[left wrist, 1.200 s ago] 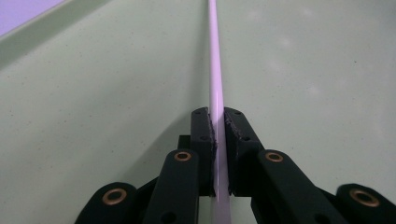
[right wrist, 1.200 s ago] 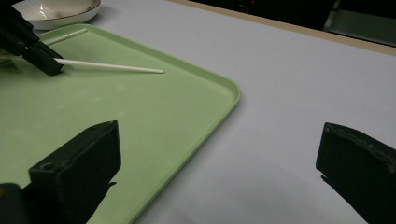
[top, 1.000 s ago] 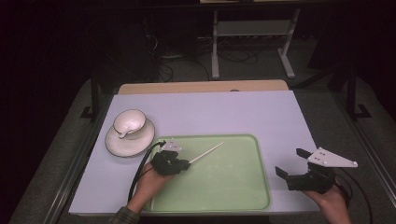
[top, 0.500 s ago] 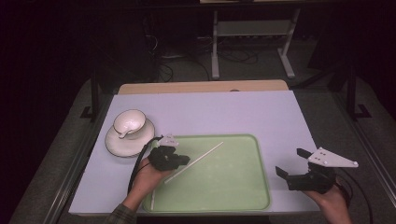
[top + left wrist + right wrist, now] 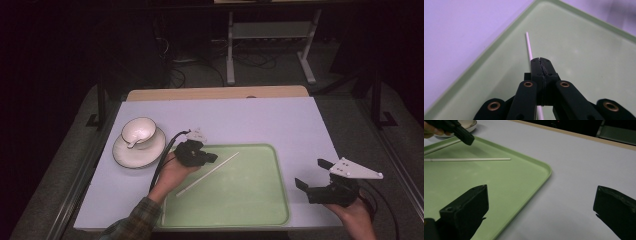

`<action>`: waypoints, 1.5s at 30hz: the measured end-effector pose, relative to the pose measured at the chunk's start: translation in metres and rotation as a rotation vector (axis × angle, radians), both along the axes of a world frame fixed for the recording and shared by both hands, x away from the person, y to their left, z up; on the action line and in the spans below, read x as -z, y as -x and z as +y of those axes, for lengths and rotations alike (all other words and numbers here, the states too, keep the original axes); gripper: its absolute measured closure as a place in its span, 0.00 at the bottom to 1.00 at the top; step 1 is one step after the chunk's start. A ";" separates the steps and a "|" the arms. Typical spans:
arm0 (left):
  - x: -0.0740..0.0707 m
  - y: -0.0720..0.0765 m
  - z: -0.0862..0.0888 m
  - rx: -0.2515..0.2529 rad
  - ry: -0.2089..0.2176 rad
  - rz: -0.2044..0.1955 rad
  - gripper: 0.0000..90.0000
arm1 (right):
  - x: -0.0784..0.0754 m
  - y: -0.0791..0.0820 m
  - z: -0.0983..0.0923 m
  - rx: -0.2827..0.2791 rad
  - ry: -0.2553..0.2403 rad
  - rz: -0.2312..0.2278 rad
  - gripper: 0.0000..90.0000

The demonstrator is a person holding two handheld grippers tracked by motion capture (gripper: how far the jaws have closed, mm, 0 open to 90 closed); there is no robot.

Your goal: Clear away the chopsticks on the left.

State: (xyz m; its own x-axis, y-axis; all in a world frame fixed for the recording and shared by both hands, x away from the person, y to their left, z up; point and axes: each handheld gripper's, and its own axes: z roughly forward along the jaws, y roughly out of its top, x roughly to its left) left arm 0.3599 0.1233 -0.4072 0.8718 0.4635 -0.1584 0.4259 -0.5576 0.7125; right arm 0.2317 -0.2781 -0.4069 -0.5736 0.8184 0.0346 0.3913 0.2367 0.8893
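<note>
A thin white stick (image 5: pixel 207 173) lies slantwise on the green tray (image 5: pixel 250 205). My left gripper (image 5: pixel 214 158) hovers just above the stick's far half near the tray's far left corner. Its jaws have just been closing and now meet with nothing between them. In the left gripper view the shut left gripper (image 5: pixel 540 60) sits over the stick (image 5: pixel 529 46), which runs under it on the tray (image 5: pixel 586 50). My right gripper (image 5: pixel 311 173) stands open over the table right of the tray. In the right gripper view the right gripper (image 5: pixel 541 205) holds nothing.
A white cup (image 5: pixel 138 131) rests on a saucer (image 5: pixel 125 156) on the table left of the tray. The lavender tabletop (image 5: pixel 260 122) stretches beyond the tray, with a wooden strip (image 5: pixel 215 93) at its far edge. Dark floor, cables and a metal rack lie behind.
My left gripper has lifted and shifted toward the tray's far side, and its jaws have come together. The stick stays on the tray. The right gripper has not moved.
</note>
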 end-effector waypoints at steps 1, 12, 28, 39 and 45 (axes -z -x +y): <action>0.000 -0.003 -0.005 0.007 0.002 0.002 1.00 | 0.000 0.000 0.000 0.000 -0.001 0.000 0.00; 0.011 -0.028 -0.047 0.041 -0.019 0.026 1.00 | 0.000 0.000 0.000 -0.002 -0.005 0.003 0.00; 0.023 -0.045 -0.079 0.036 -0.017 0.034 1.00 | 0.000 0.000 0.002 -0.013 -0.010 -0.001 0.00; 0.036 -0.053 -0.087 0.001 -0.051 0.047 1.00 | 0.000 0.000 0.001 -0.013 -0.014 -0.001 0.00; 0.034 -0.055 -0.082 -0.024 -0.086 0.024 1.00 | -0.001 0.000 0.002 -0.014 -0.013 -0.003 0.00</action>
